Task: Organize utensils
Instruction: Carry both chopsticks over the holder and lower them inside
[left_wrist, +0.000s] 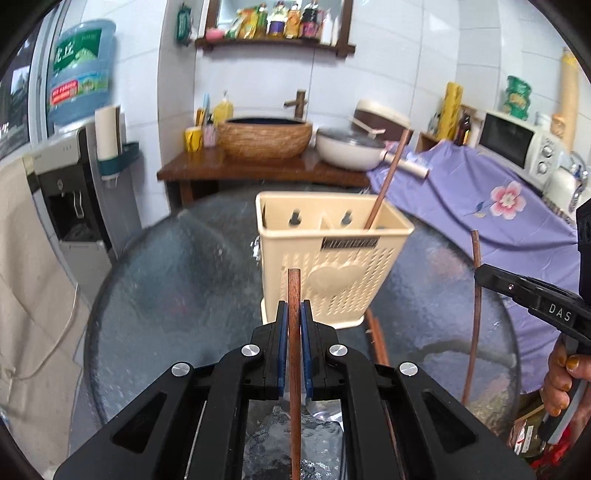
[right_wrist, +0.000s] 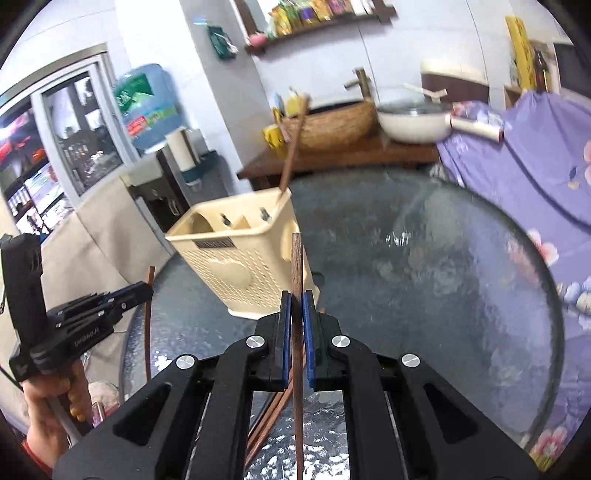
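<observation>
Clamped between our left gripper's (left_wrist: 294, 325) blue pads (left_wrist: 282, 347), at the bottom centre of the left wrist view, was one brown chopstick (left_wrist: 294, 369), standing nearly upright with its tip just above the pads. Behind it, at mid-frame, the cream utensil holder (left_wrist: 332, 266) stood on the round glass table (left_wrist: 177, 277), with another chopstick (left_wrist: 388, 181) leaning out of its right compartment. At the right edge our right gripper (left_wrist: 480, 276), marked "DAS", pinched a third chopstick (left_wrist: 474, 321) held vertical; our hand (left_wrist: 563, 376) wrapped its handle below. A water jug at upper left bore a green label we could not read.

In the right wrist view, our right gripper (right_wrist: 295, 325) at bottom centre was clenched on its chopstick (right_wrist: 297, 280), upright before the holder (right_wrist: 236, 258), which sat tilted at centre left. More chopsticks (right_wrist: 273, 413) lay on the table below the fingers. At lower left our left hand (right_wrist: 48, 410) raised the left gripper (right_wrist: 144, 290), gripping its chopstick (right_wrist: 148, 325).
</observation>
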